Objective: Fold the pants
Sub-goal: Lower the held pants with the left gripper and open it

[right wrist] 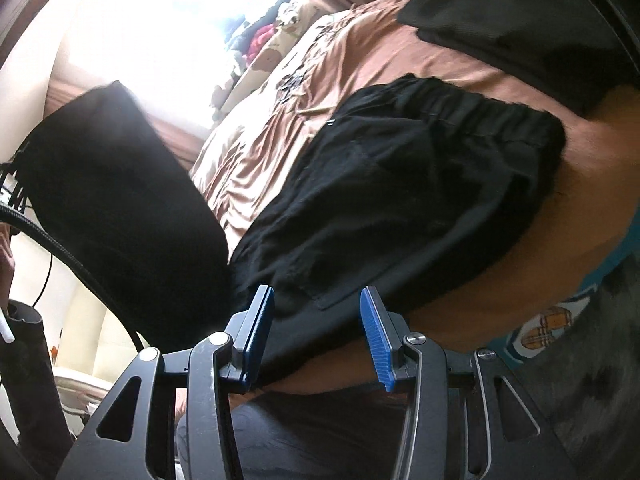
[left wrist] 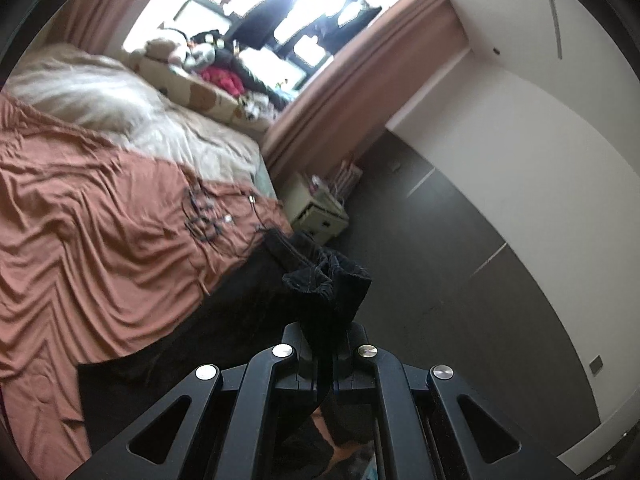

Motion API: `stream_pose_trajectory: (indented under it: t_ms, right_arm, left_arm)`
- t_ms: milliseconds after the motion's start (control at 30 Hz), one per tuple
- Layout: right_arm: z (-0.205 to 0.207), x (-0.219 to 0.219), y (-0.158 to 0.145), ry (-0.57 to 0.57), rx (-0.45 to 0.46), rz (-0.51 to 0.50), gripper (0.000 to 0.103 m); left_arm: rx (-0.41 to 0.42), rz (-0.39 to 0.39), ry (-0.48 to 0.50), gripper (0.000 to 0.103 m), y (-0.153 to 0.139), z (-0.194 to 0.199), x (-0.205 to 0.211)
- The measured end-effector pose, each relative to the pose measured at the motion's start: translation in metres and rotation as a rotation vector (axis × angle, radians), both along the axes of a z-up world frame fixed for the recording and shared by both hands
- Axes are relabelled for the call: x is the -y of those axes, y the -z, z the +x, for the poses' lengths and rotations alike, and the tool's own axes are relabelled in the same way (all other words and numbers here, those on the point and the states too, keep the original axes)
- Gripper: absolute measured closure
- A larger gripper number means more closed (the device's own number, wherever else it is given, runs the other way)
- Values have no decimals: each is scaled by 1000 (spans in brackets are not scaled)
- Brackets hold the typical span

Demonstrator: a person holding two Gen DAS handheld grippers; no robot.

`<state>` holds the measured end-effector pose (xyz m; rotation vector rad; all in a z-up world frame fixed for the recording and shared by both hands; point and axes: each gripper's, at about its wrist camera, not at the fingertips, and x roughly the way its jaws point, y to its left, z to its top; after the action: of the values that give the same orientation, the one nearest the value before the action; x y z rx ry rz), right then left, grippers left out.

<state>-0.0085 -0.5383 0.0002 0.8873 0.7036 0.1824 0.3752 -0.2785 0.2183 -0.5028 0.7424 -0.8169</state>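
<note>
Black pants (left wrist: 320,280) clamped in left gripper (left wrist: 325,344), jaws together on a bunched hem end that sticks up toward 12 o'clock from the tips; rest of that fabric trailing off toward 9 o'clock along the edge of the terracotta bedspread (left wrist: 100,220). Grey floor (left wrist: 440,260) past the tips at 2 o'clock, small cream nightstand (left wrist: 320,212) at 12 o'clock beside the bed.

Right wrist view: right gripper (right wrist: 318,332) with jaws apart, 2 blue pads (right wrist: 376,340) clearly separated, nothing pinched. Pants body (right wrist: 400,200) spread on the bedspread just beyond the tips, from 12 to 2 o'clock; elastic waistband (right wrist: 480,112) at the far end near 1 o'clock. Fabric edge showing in the gap between the pads, contact with either pad not clear. Another black stretch hanging raised at 10 o'clock, off the bed. Dark garment (right wrist: 520,12) lying separately at the top right, 1 o'clock.
</note>
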Motion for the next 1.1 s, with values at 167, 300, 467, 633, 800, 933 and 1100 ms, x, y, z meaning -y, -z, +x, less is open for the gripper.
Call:
stream_pose_trajectory:
  t_ms: [167, 300, 467, 633, 800, 933, 1100]
  right_arm:
    - [-11, 14, 10, 36, -25, 17, 60]
    - [-21, 21, 17, 58, -47, 29, 60]
    - [-29, 26, 22, 82, -71, 43, 60]
    - [-33, 27, 26, 88, -87, 52, 60]
    - [-34, 24, 23, 86, -95, 55, 60]
    - [-36, 27, 22, 83, -96, 47, 60]
    - [-37, 25, 24, 86, -100, 43, 60]
  left_arm:
    - [-54, 17, 61, 100, 30, 8, 44]
    - [-95, 29, 96, 100, 50, 11, 71]
    - [-93, 14, 36, 99, 53, 21, 74]
    - [-127, 3, -49, 99, 72, 34, 62]
    - [-219, 55, -29, 99, 131, 29, 69]
    - [-294, 90, 20, 99, 179, 13, 75]
    - [-336, 116, 112, 99, 214, -14, 91]
